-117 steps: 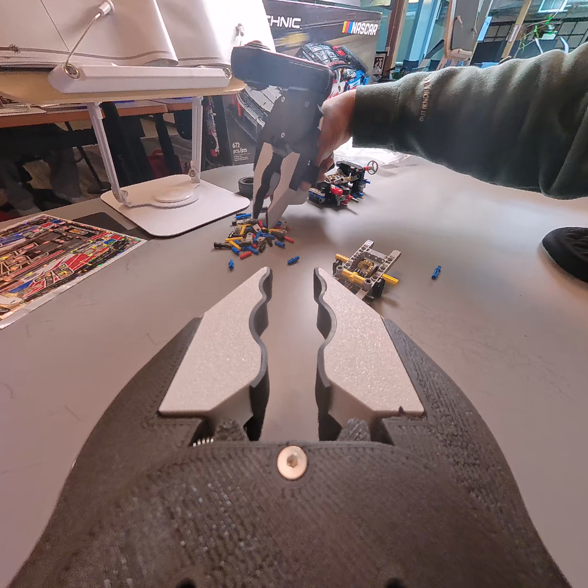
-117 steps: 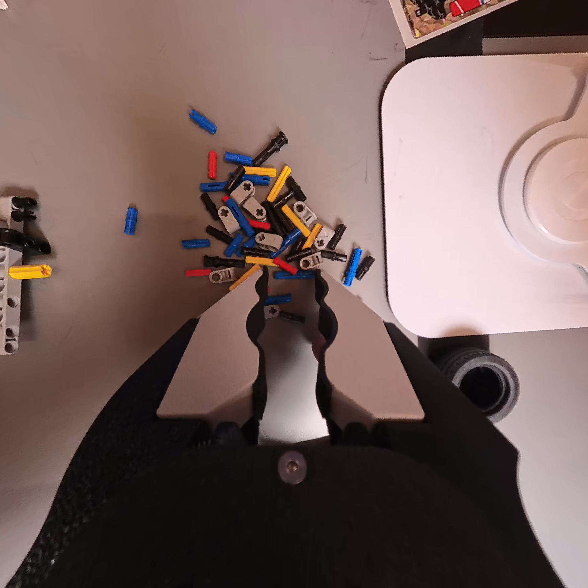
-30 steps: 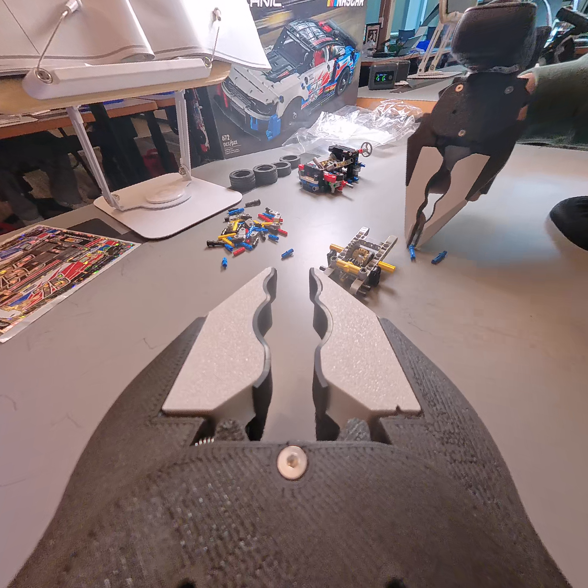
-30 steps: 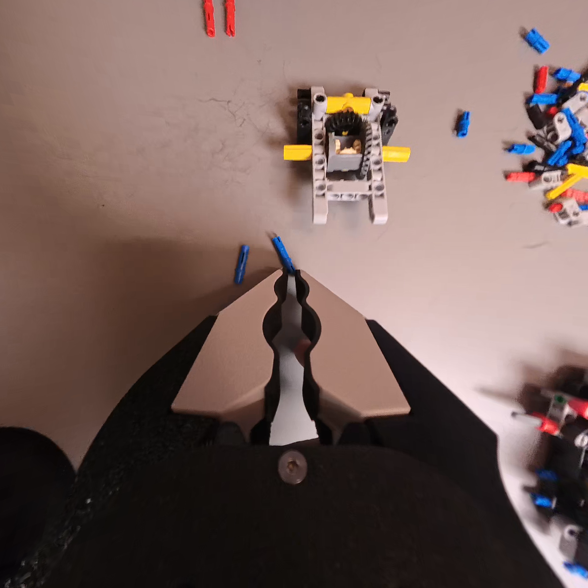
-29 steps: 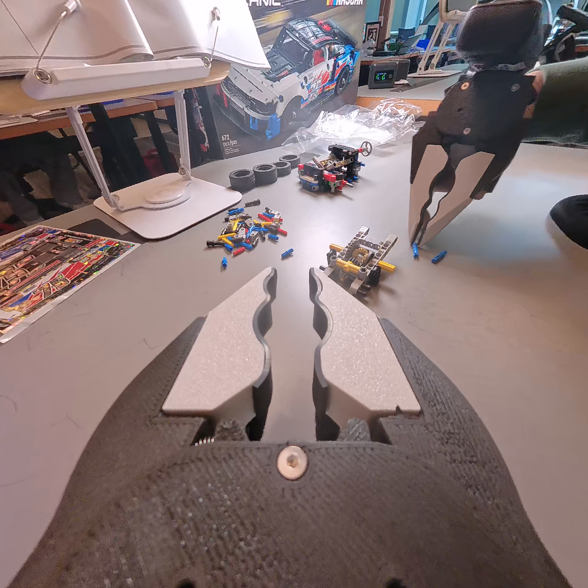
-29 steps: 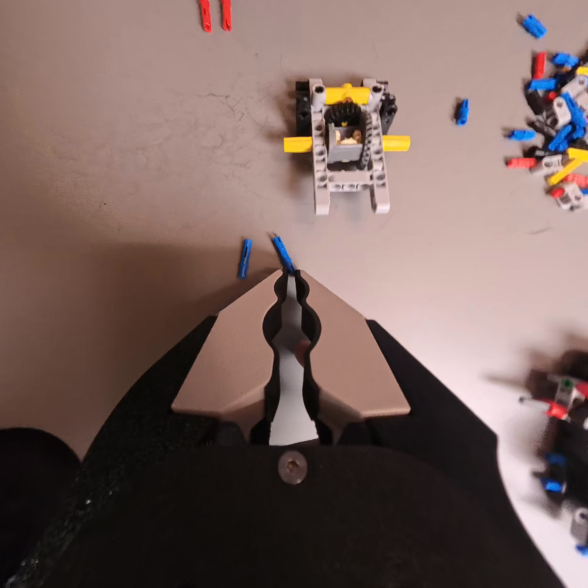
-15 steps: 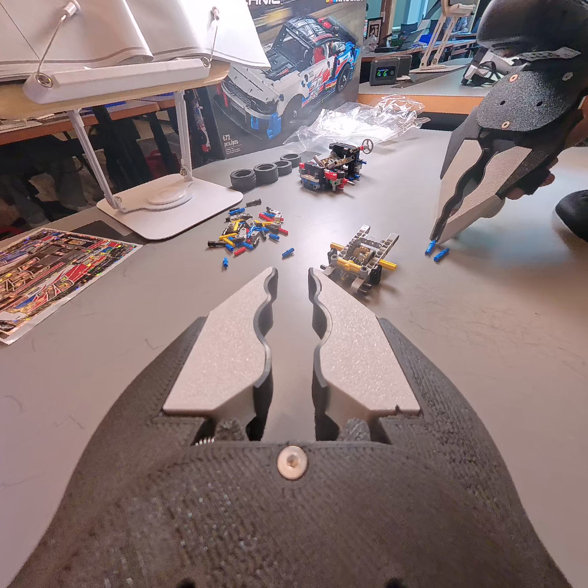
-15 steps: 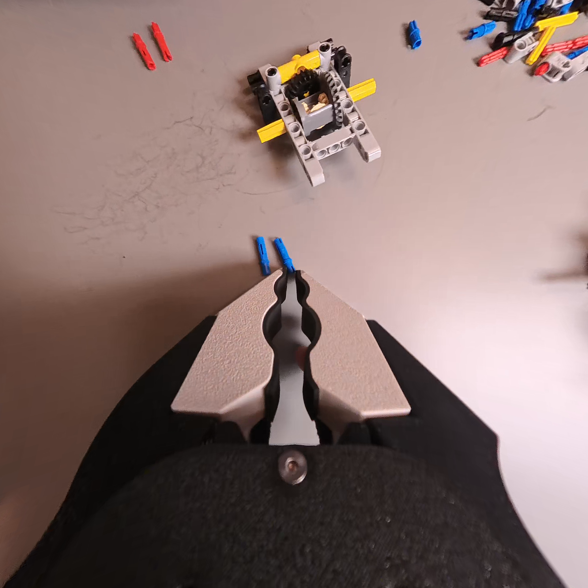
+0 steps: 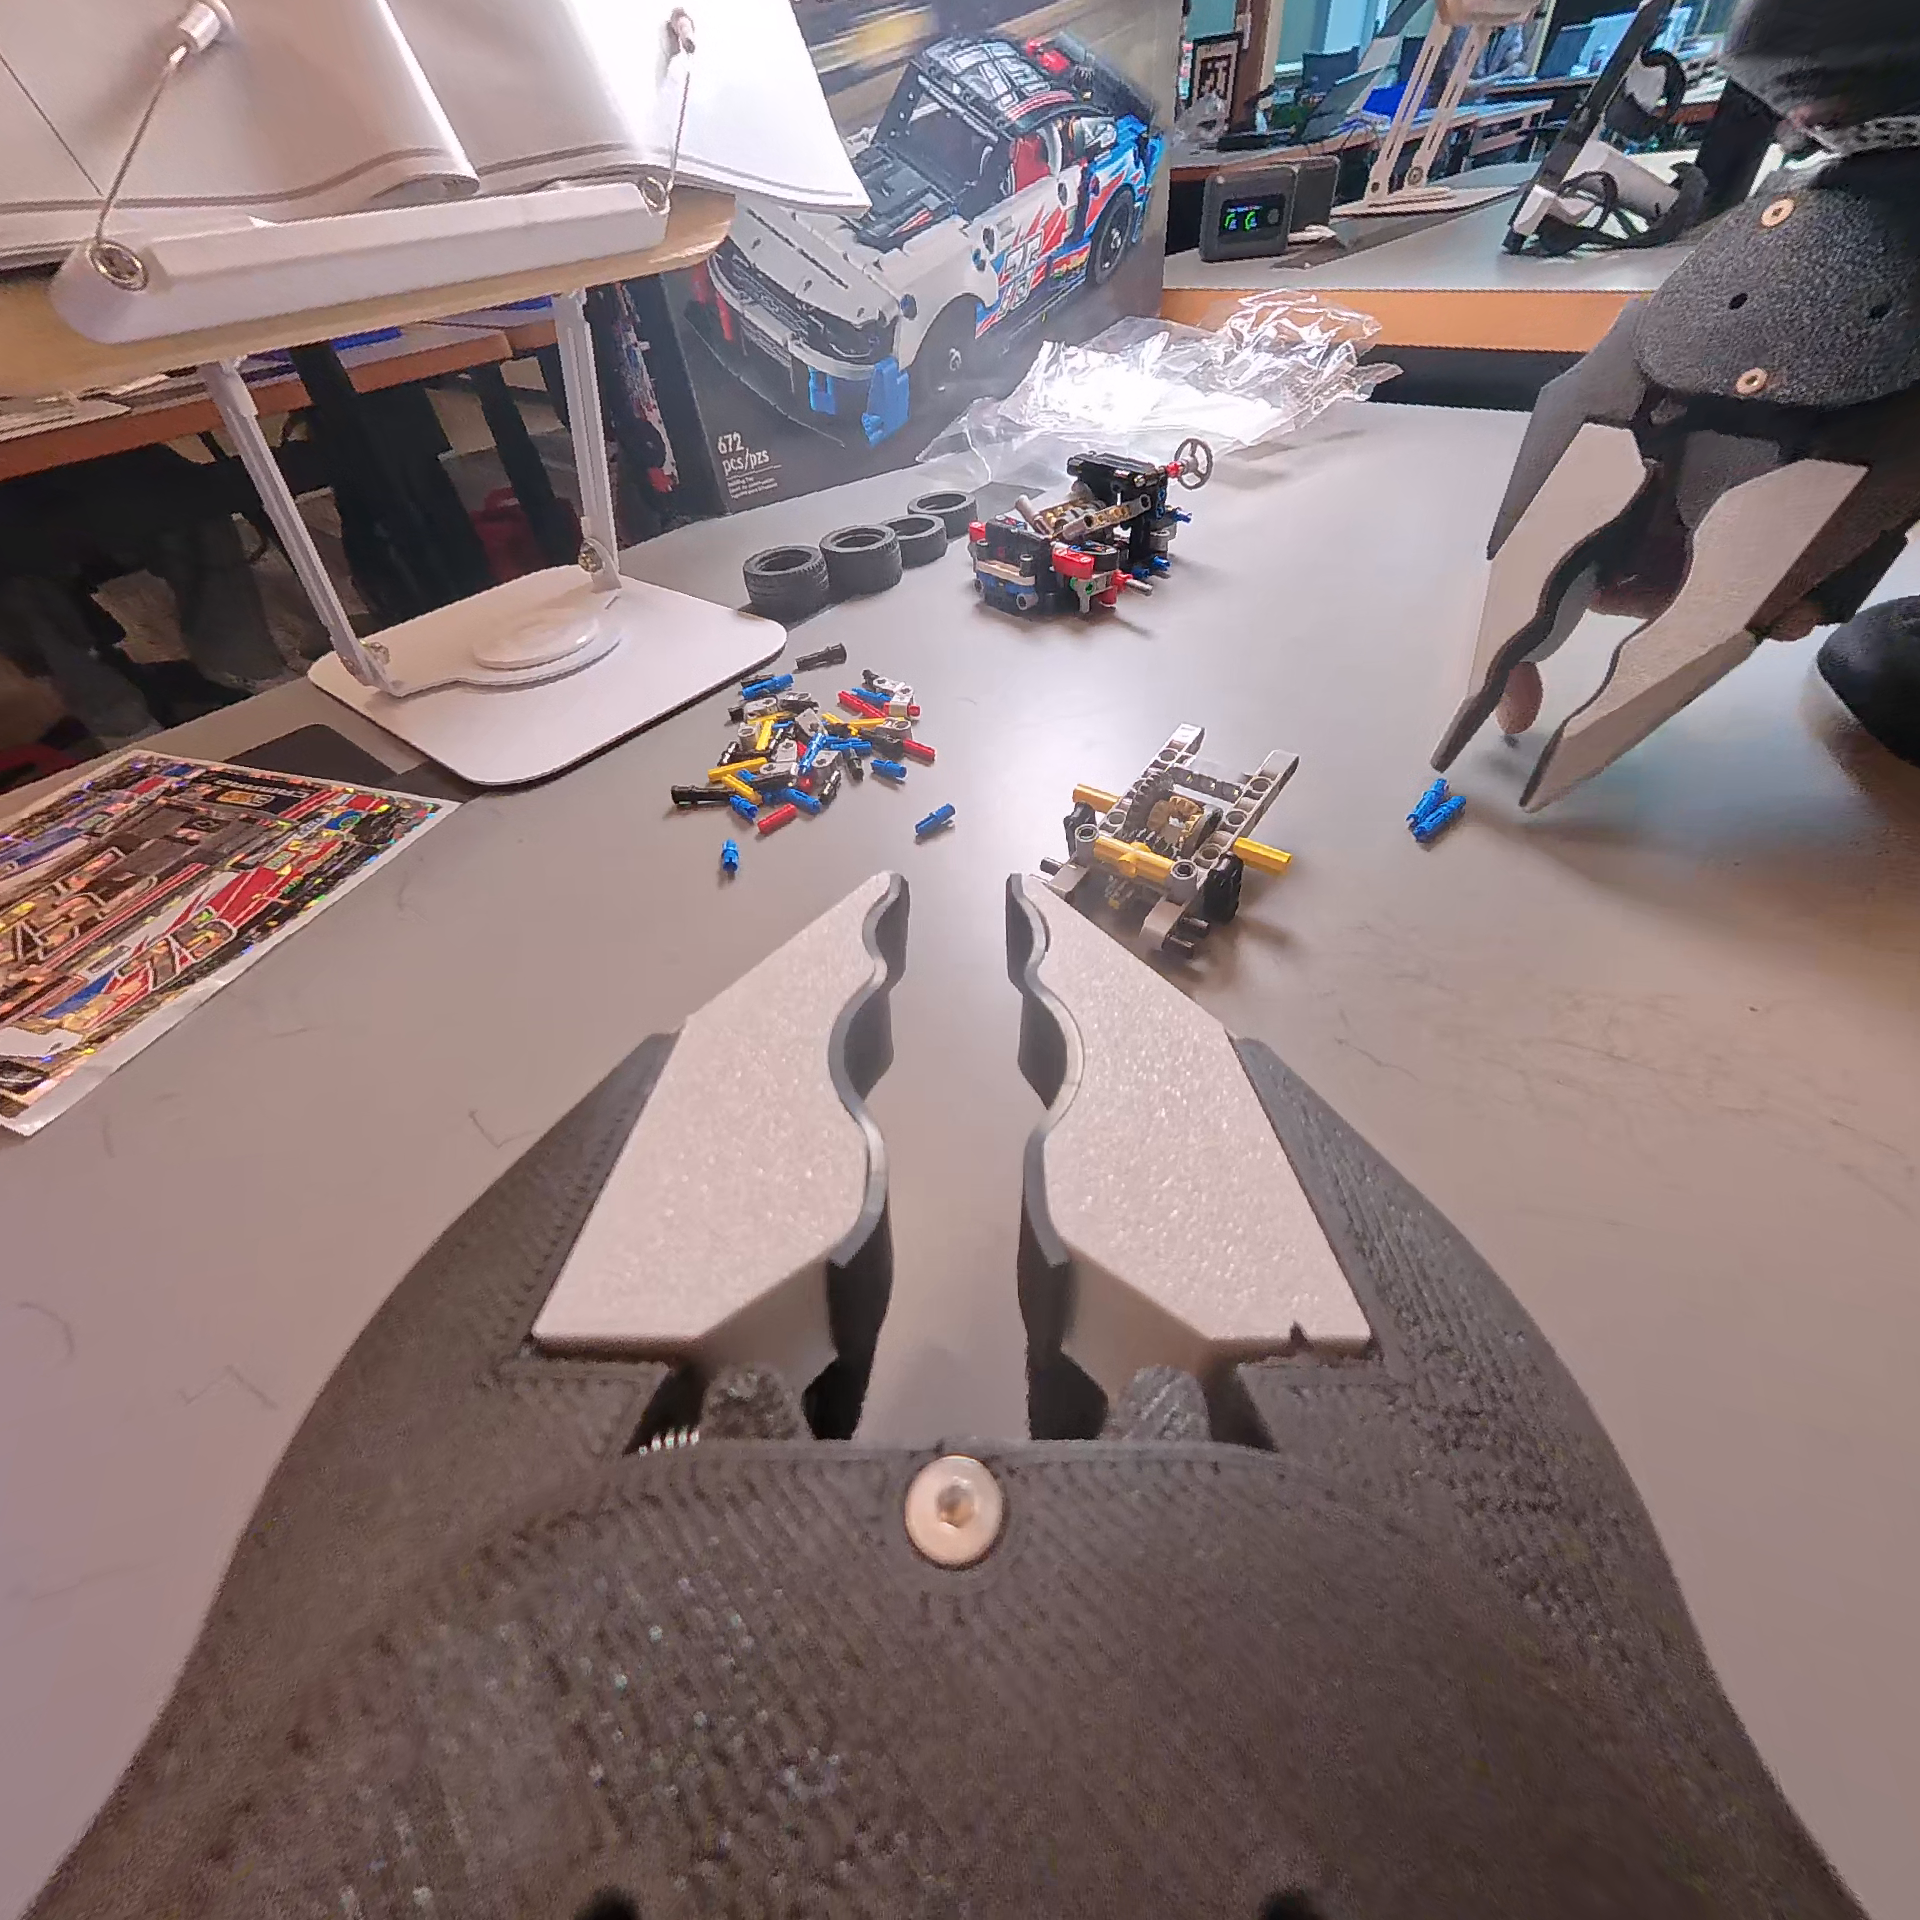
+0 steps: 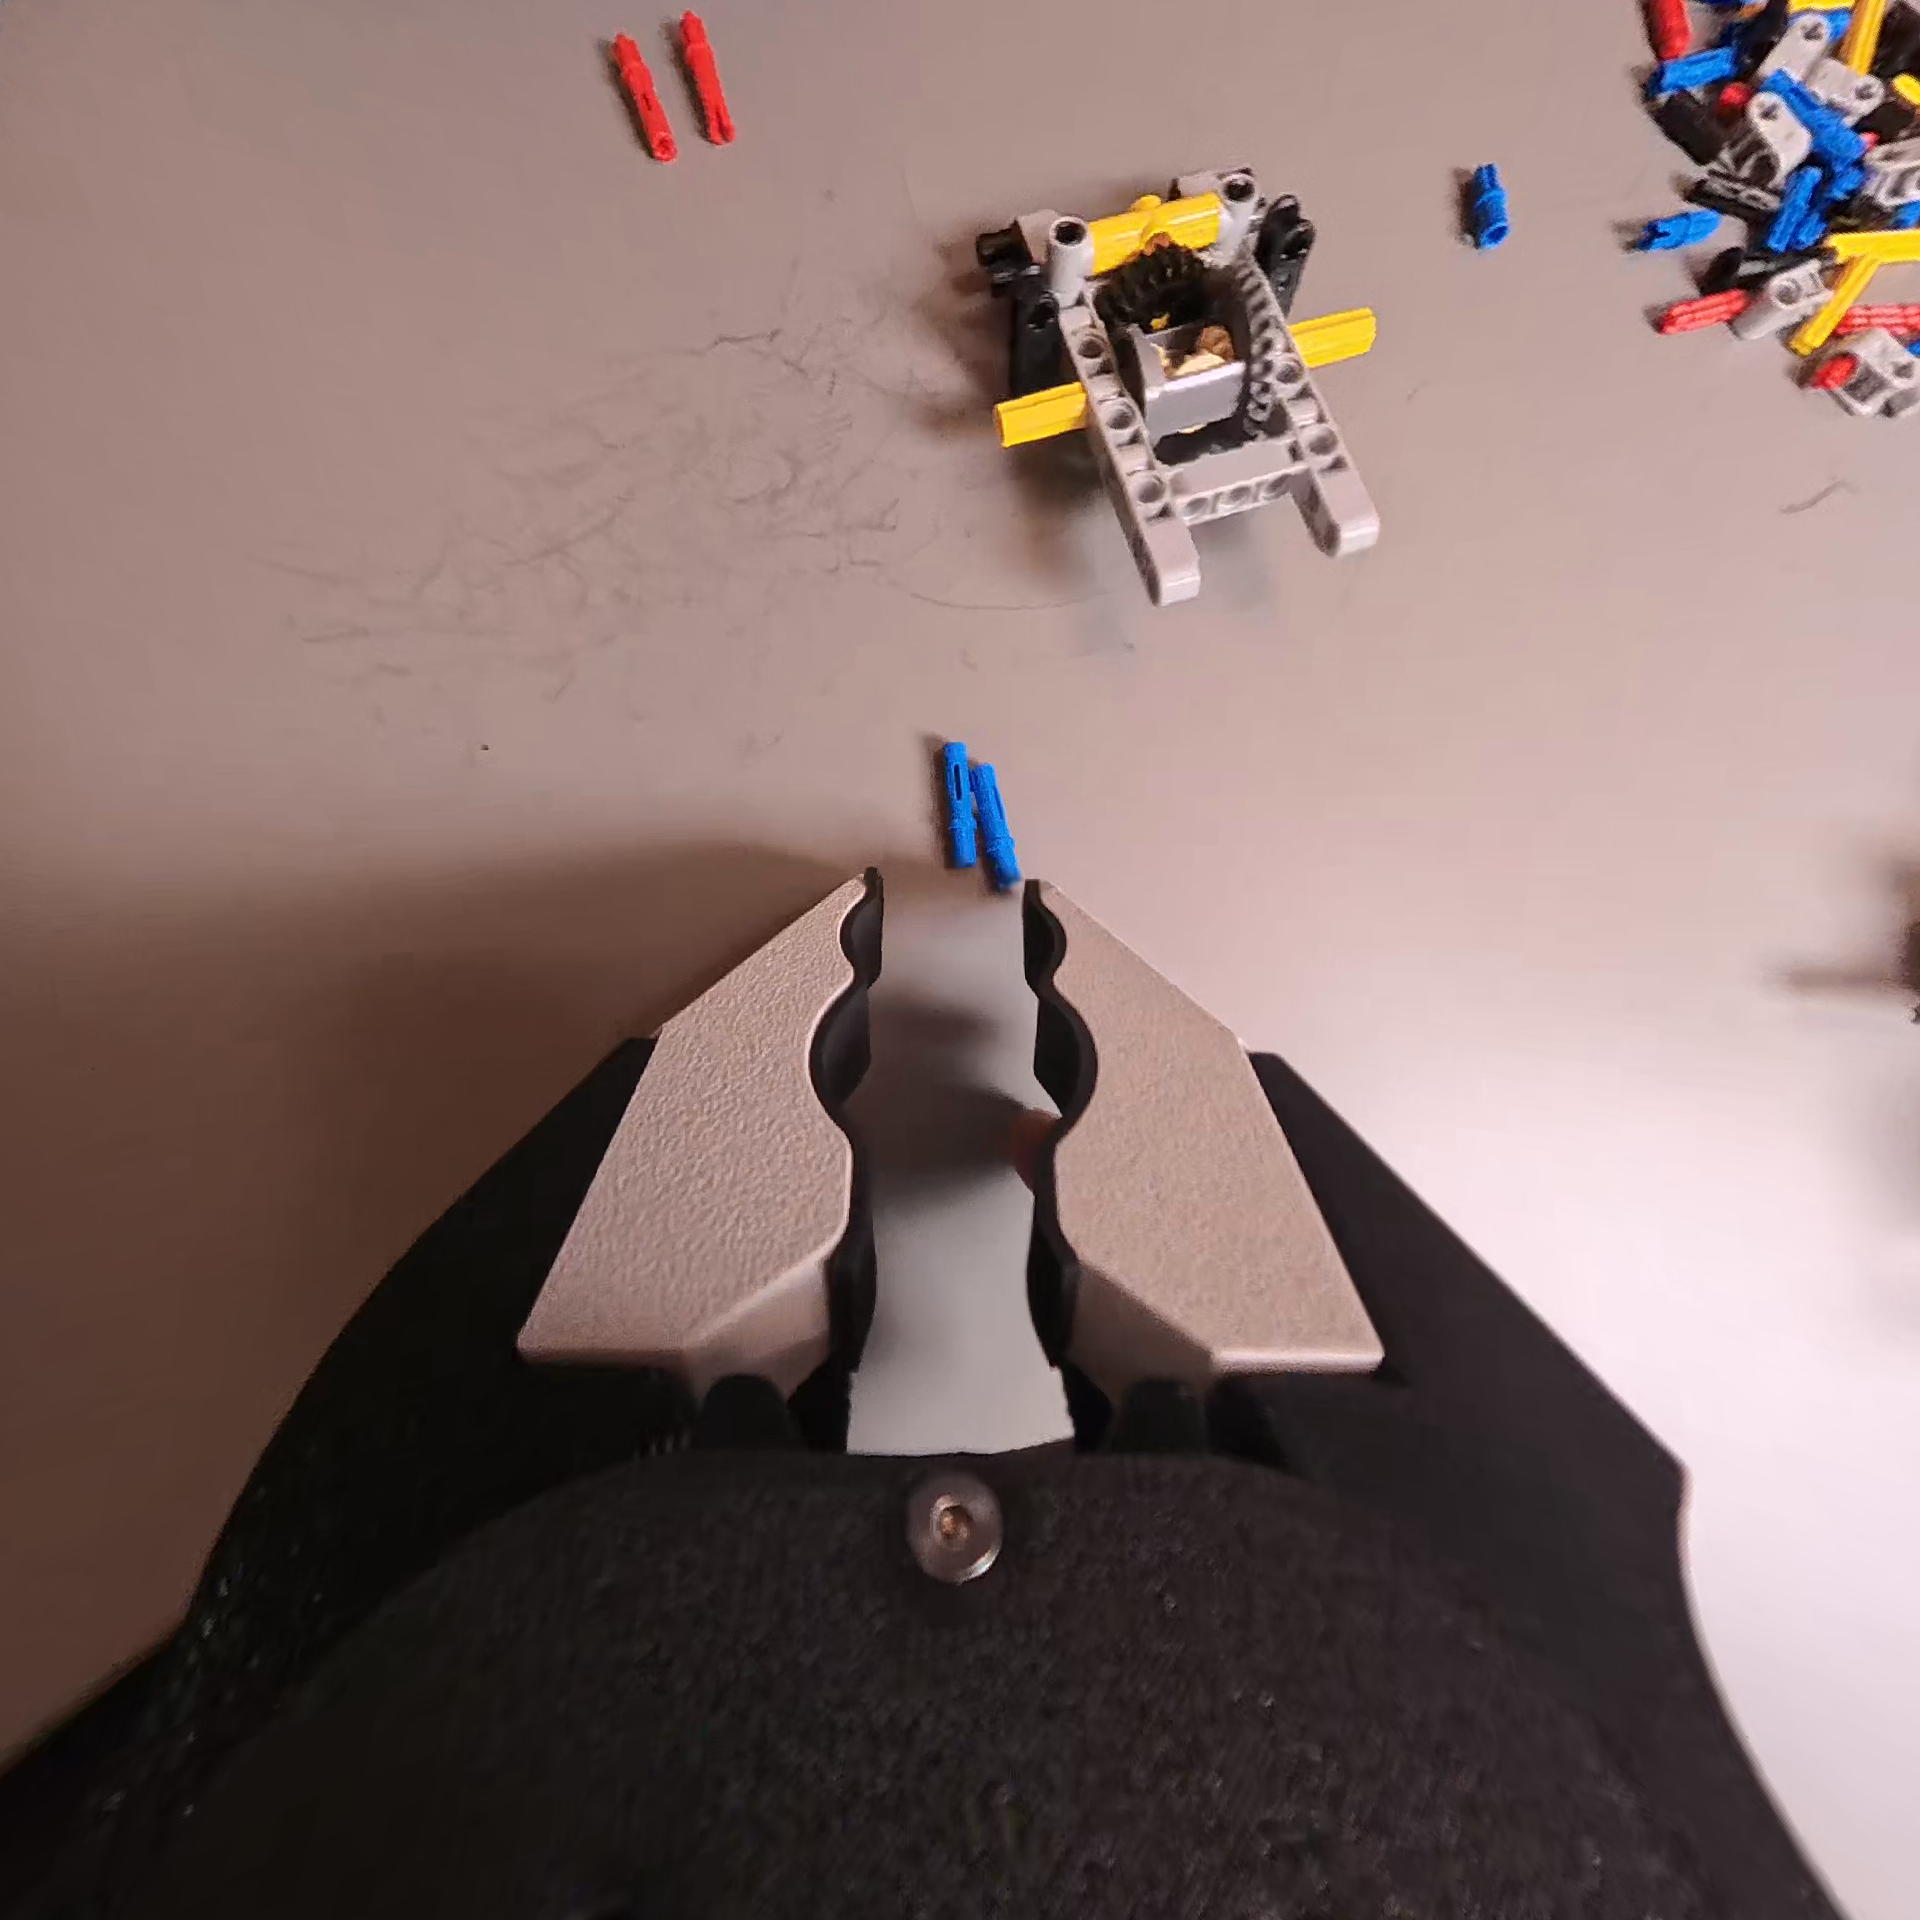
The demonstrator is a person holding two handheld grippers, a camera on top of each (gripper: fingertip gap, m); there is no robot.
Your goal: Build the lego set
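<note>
A small grey and yellow lego frame with a black gear [image 9: 1172,831] [image 10: 1184,374] sits on the grey table. Two blue pins [image 10: 979,816] [image 9: 1436,808] lie side by side just beyond my right gripper's tips. My right gripper [image 10: 948,885] is open and empty; in the left wrist view it [image 9: 1488,781] hovers at the right, tips near the table. My left gripper [image 9: 956,883] is open and empty, low over the table, short of the frame. A pile of loose coloured pins [image 9: 805,743] [image 10: 1803,197] lies to the left of the frame.
A partly built black lego chassis [image 9: 1081,540] and several tyres [image 9: 852,551] stand at the back. A white book stand [image 9: 540,665] holds open instructions at the left. A sticker sheet [image 9: 156,883] lies at far left. Two red pins [image 10: 673,96] lie apart. Spacing between my two grippers at the tips: around 20 cm.
My right gripper carried a blue pin from the pile, set it beside the other blue pin, opened, and drew back slightly. My left gripper has barely moved.
</note>
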